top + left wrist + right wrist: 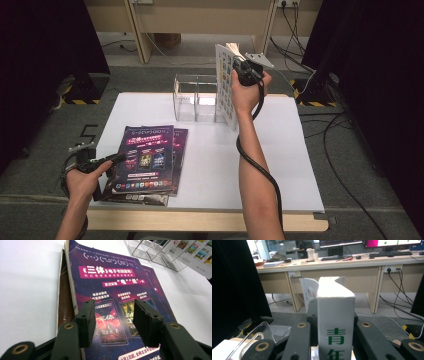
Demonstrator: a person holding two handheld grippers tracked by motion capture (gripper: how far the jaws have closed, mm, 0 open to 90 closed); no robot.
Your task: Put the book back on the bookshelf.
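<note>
The right gripper (243, 70) clamps a white magazine (226, 85) upright above the clear organizer (196, 97) at the table's far side; the left gripper (112, 159) hovers with jaws parted over the purple magazines (147, 157) stacked near the table's front-left

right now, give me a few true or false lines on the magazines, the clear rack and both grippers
1. The right gripper holds a white magazine upright above the clear rack. True.
2. The left gripper is clamped on the purple magazine. False: its jaws stand open over the cover.
3. The purple magazine lies flat on top of other magazines. True.
4. The clear rack is full of magazines. False: its visible compartments look empty.
5. The purple stack sits at the table's far right edge. False: it lies near the left front.
</note>
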